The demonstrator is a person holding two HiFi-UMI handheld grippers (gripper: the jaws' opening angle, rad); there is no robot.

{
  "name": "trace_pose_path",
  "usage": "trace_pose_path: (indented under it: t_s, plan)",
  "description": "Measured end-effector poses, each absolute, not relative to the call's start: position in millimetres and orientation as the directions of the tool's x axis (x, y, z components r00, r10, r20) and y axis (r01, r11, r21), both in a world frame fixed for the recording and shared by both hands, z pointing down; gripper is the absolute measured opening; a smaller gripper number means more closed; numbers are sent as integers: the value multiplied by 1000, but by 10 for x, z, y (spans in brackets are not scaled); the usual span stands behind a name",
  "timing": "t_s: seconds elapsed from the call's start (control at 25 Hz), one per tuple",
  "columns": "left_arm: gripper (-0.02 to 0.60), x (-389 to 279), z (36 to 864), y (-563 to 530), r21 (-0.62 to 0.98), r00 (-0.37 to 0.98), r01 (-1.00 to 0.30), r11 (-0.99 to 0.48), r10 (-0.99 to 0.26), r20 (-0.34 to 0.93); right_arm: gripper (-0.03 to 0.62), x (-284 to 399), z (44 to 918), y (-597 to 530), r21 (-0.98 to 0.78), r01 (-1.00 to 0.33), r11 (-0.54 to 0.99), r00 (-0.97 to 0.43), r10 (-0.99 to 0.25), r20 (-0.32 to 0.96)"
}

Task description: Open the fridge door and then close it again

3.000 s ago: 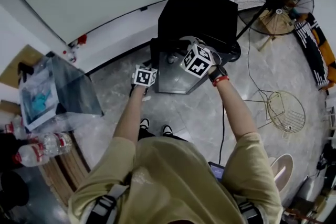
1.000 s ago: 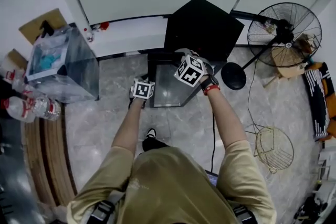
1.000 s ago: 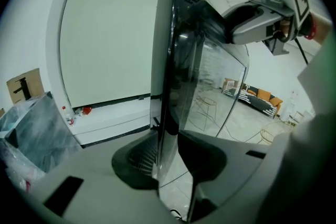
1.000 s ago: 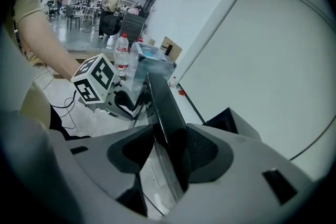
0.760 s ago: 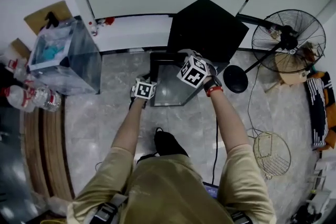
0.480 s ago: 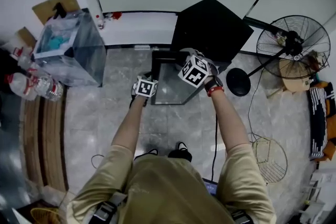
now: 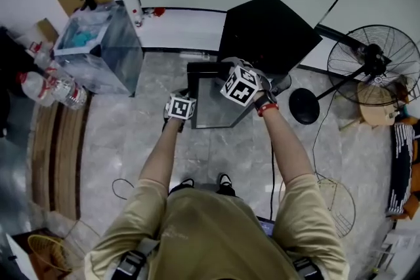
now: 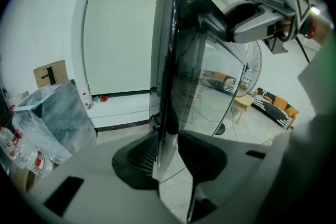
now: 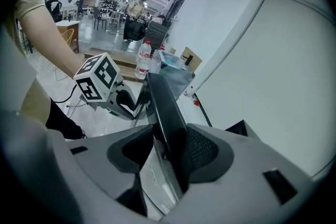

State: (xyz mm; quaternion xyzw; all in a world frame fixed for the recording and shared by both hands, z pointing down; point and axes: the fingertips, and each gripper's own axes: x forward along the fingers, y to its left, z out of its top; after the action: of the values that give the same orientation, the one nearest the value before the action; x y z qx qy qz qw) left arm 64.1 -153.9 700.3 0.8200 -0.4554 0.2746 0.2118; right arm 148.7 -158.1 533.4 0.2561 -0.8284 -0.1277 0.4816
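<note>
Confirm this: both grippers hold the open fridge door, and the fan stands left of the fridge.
Wrong about the fan: the head view shows the fan right of the fridge. The left gripper and right gripper do both hold the open door.

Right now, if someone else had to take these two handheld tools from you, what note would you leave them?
Left gripper: clamped on the edge of the fridge door.
Right gripper: clamped on that door's edge too.
Fridge: black, on the floor by the wall, with its door standing open.
Done: opening.
Left: swing the door shut, then let go.
</note>
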Motion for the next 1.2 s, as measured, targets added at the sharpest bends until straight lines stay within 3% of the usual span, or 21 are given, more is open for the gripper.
trace_pose_path:
  t_s: [1.2]
  plan:
    - [120, 846, 7046, -489, 65, 272, -949, -308, -700, 661, 204, 1659, 5378, -751, 479, -73, 875, -533, -440, 722]
